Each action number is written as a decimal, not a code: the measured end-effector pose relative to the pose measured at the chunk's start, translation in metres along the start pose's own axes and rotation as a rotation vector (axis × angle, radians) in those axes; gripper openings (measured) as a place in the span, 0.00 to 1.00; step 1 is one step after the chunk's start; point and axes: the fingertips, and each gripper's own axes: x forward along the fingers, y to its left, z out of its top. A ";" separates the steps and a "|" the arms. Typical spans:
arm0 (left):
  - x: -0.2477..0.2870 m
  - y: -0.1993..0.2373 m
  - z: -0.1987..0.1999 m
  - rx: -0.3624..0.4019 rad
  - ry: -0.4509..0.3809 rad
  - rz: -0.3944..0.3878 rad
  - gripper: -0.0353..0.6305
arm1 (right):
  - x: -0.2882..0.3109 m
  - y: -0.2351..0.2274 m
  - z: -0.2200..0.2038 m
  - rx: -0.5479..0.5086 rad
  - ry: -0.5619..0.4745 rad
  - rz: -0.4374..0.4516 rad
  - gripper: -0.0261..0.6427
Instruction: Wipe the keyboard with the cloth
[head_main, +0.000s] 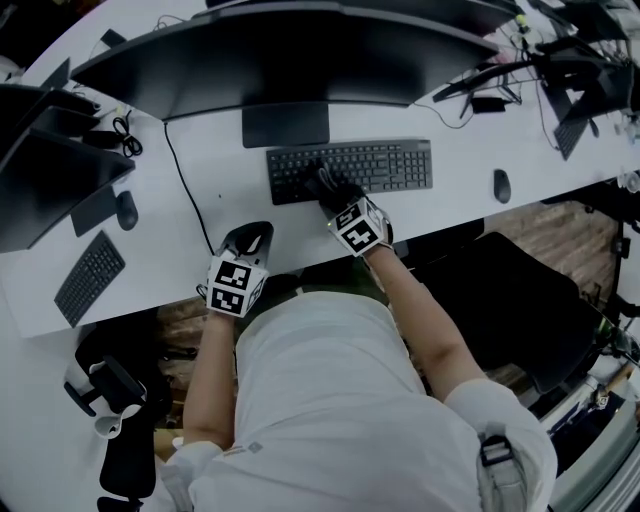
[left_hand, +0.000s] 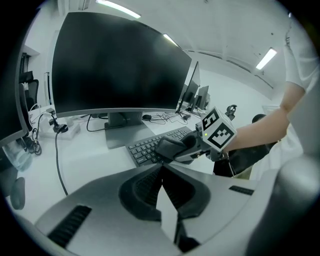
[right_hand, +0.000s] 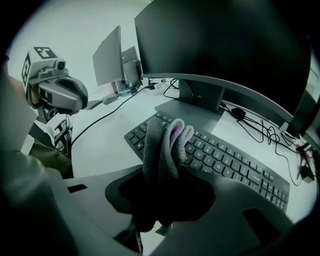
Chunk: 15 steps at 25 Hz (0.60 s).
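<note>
The cloth (right_hand: 166, 142), grey with a paler fold showing, is bunched and clamped between the jaws of my right gripper (head_main: 328, 188). It presses down on the left part of the black keyboard (head_main: 385, 165). The keyboard lies flat on a white surface (head_main: 190, 265), just in front of the grey stand (head_main: 285, 124) of a wide curved monitor (head_main: 290, 50) with a dark screen.

My left gripper (head_main: 250, 240) sits near the front edge of the surface, to the left of the keyboard and apart from it. Its jaws are closed tip to tip, with nothing between them.

A black cable (head_main: 186, 195) runs across the surface from under the monitor toward the front edge. A dark mouse (head_main: 501, 185) lies to the right of the keyboard. Far to the left are a second keyboard (head_main: 90, 275), a second mouse (head_main: 126, 210) and more dark screens. Loose cables and small devices lie at the far right end of the surface.

Below the front edge, a black chair (head_main: 500, 300) stands on a wooden floor (head_main: 540, 225). In the left gripper view the room is pale and bright, with long ceiling lights (left_hand: 265, 58) and further monitors in the distance.
</note>
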 end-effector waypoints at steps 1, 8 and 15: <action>0.001 -0.002 0.000 0.001 0.001 -0.002 0.05 | 0.000 0.002 -0.003 -0.002 0.000 0.003 0.24; 0.011 -0.012 0.002 0.013 0.009 -0.020 0.05 | -0.005 0.008 -0.027 -0.024 0.018 0.009 0.24; 0.022 -0.022 0.007 0.022 0.012 -0.031 0.05 | -0.016 -0.010 -0.042 -0.001 0.024 -0.016 0.24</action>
